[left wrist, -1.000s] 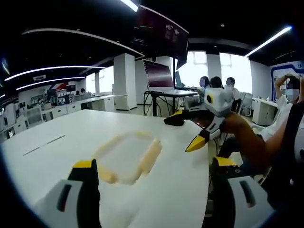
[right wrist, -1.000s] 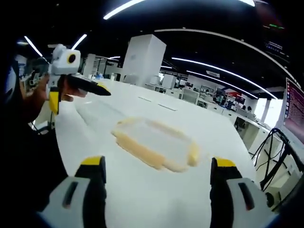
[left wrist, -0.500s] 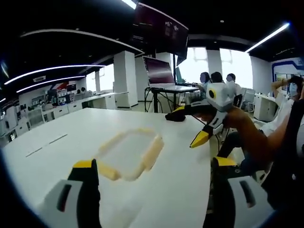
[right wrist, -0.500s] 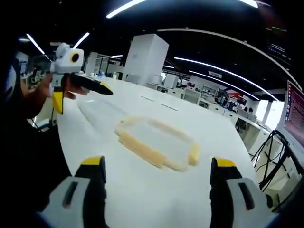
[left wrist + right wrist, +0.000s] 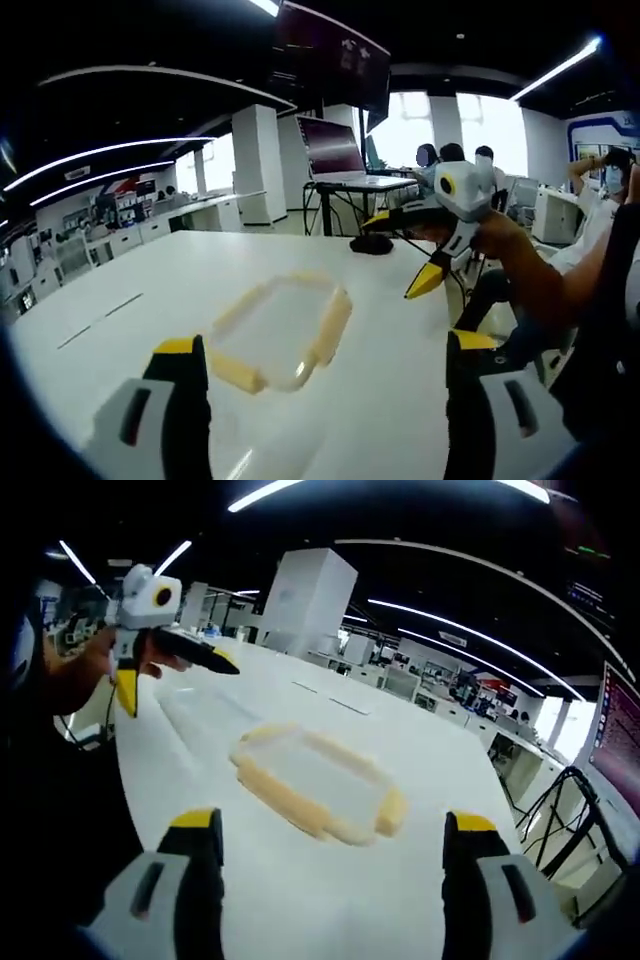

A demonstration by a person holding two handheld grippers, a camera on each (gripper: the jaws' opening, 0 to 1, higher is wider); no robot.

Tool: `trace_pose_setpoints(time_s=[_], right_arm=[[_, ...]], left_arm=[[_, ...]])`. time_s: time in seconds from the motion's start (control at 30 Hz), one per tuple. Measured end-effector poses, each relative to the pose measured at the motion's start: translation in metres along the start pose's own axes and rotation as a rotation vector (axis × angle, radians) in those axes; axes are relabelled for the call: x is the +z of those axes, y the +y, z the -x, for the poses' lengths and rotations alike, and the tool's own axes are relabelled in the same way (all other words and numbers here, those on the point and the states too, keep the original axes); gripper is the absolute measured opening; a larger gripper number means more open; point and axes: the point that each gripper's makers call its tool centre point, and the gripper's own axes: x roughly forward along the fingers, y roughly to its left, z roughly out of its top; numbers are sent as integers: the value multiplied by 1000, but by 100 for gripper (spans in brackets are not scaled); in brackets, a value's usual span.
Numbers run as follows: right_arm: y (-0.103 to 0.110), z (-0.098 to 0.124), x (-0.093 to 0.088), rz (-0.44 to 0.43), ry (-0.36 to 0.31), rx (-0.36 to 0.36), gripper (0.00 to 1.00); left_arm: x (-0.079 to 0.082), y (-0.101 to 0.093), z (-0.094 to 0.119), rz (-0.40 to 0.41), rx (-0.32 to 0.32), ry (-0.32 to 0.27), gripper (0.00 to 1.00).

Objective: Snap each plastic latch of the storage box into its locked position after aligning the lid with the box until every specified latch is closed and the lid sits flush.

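Box [image 5: 277, 333] lies flat on the white table [image 5: 150, 290] in the left gripper view, a clear tub with pale yellow latches along its edges, resting just beyond and between the near jaws. The left gripper [image 5: 325, 420] is spread wide, its two yellow-tipped jaws rising at the bottom with nothing between them, and it hangs short of the box without touching it. To the right, a hand [image 5: 500, 240] holds the right gripper [image 5: 400, 252] up above the table's right edge, well apart from the box; its yellow-tipped jaws stand apart. Far behind it a laptop [image 5: 335, 155] sits on a stand, and several people sit by the bright windows.

In the right gripper view the box [image 5: 315, 780] sits on the table [image 5: 420, 750] ahead of the jaws, long side running from near left to far right. The right gripper [image 5: 330, 880] is spread open and empty, short of the box. At the far left a hand [image 5: 105, 660] holds the left gripper [image 5: 175, 675] raised above the table's left edge, its jaws parted, well away from the box. Whether the lid sits flush cannot be told.
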Motion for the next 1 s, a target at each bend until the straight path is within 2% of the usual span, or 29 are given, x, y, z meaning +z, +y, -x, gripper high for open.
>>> trace_pose_setpoints(time_s=[0.17, 0.37, 0.57, 0.73, 0.9, 1.0], right_arm=[[-4, 0, 0, 15, 6, -4, 90], [-9, 0, -9, -20, -7, 16, 89], [-13, 6, -2, -39, -48, 20, 88], [-14, 9, -1, -27, -45, 19, 88], [-17, 11, 0, -19, -40, 13, 88], [-18, 12, 2, -11, -34, 11, 88]], left_arm=[[3, 5, -3, -28, 8, 3, 99], [8, 6, -7, -5, -9, 6, 100], [19, 4, -9, -26, -6, -11, 100], [20, 1, -9, -45, -22, 1, 100], [20, 8, -6, -56, -26, 37, 100], [24, 9, -3, -67, -24, 39, 100]])
